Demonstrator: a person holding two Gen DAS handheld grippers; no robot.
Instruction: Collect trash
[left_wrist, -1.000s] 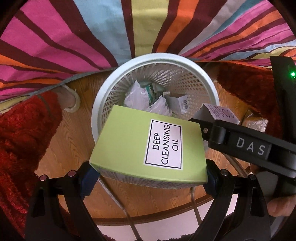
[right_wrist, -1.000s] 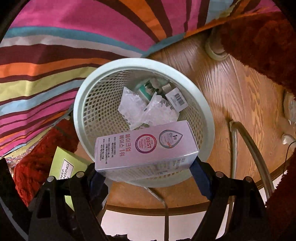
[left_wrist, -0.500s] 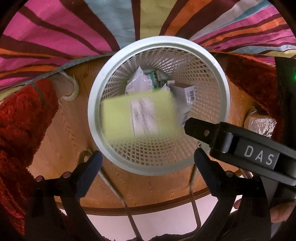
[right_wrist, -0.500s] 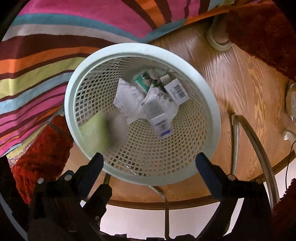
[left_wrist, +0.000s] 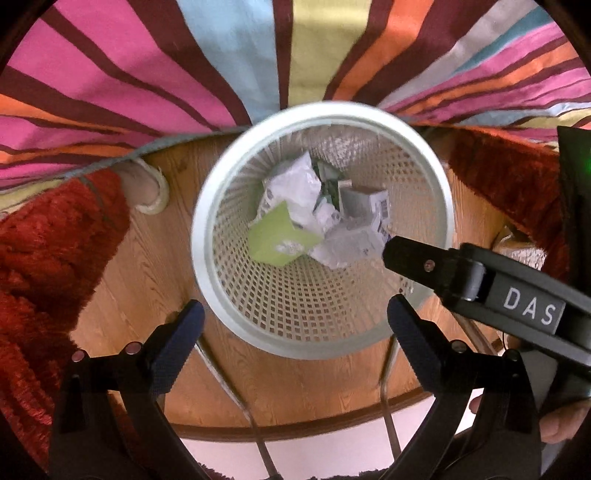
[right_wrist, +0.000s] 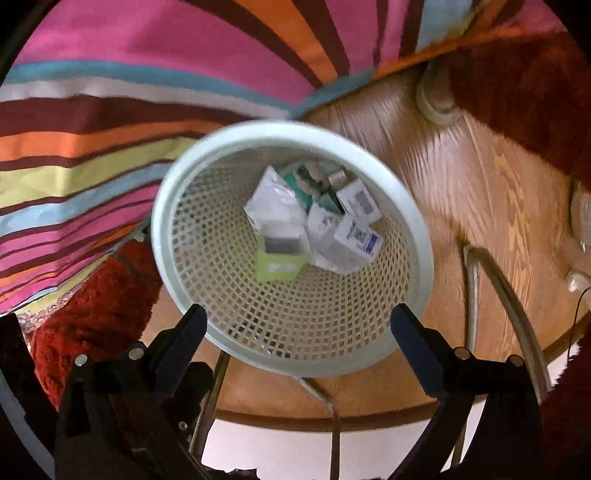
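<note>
- White round plastic mesh wastebasket (left_wrist: 207, 258) stands on the brown wood-grain floor (right_wrist: 480, 192), its rim at 12 o'clock touching or just under the striped multicoloured fabric (left_wrist: 147, 74). Bump the rim as you lift away and the light basket could tip and spill.
- Shaggy red rug (left_wrist: 44, 251) lies at 9 o'clock of the basket; a second patch at 2 o'clock. Any trash that falls there will be hard to pinch cleanly.
- Your left gripper (left_wrist: 295, 328) is spread wide and empty, above the rim at 6 o'clock.
- Your right gripper (right_wrist: 295, 328) is likewise wide and empty; in the left view its black finger (left_wrist: 424, 262) crosses the rim at 3 o'clock. The two tools sit close, so they could knock together.
- Lime-green cardboard box (left_wrist: 277, 236) leans in the basket at 9 o'clock of the pile, on edge; it may slump.
- White carton with purple print (right_wrist: 354, 240) rests at 3 o'clock beside crumpled white wrappers (right_wrist: 273, 199). All trash seen is inside.
</note>
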